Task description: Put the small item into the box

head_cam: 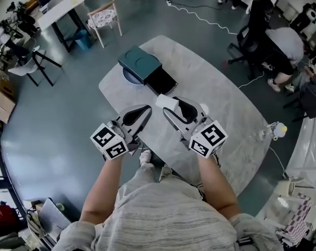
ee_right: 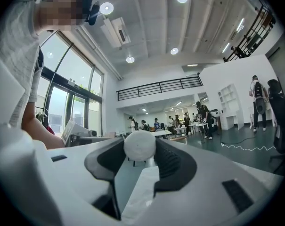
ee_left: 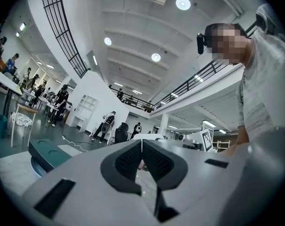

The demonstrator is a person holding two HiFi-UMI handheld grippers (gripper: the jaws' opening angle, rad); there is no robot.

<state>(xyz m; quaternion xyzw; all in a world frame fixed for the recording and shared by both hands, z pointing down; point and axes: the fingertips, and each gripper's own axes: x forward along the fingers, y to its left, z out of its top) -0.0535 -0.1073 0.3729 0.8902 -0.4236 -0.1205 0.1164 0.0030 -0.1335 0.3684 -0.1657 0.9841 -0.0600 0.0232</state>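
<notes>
The left gripper (head_cam: 138, 120) hangs over the near edge of the table (head_cam: 225, 103), tilted on its side, its marker cube toward the person. In the left gripper view its jaws are clenched, the two ribbed black pads (ee_left: 129, 160) meeting along one thin line with nothing between them. Farther along the table, and a little right of that gripper in the head view, lies the box (head_cam: 147, 69). It is open, with its teal half (head_cam: 139, 63) toward the far left and its black half (head_cam: 161, 80) toward the grippers. A pale round disc (head_cam: 127, 78) shows from under the teal half's left side. The left gripper view catches the same teal half low at its left edge, well apart from the closed jaws. To the right, the right gripper (head_cam: 169, 104) is level with the left one and just beside it, also tilted, its jaws pointing toward the box. Those jaws stand wide but are not empty. In the right gripper view a white ball (ee_right: 139, 145) sits right at their tips, a black pad pressing on each side, so the gripper is grasping it. In the head view the ball (head_cam: 165, 101) shows as a white patch at the jaw tips. It is above the table, near the near corner of the box's black half but not over or inside it. At the far right, beyond the table, people sit at desks.
</notes>
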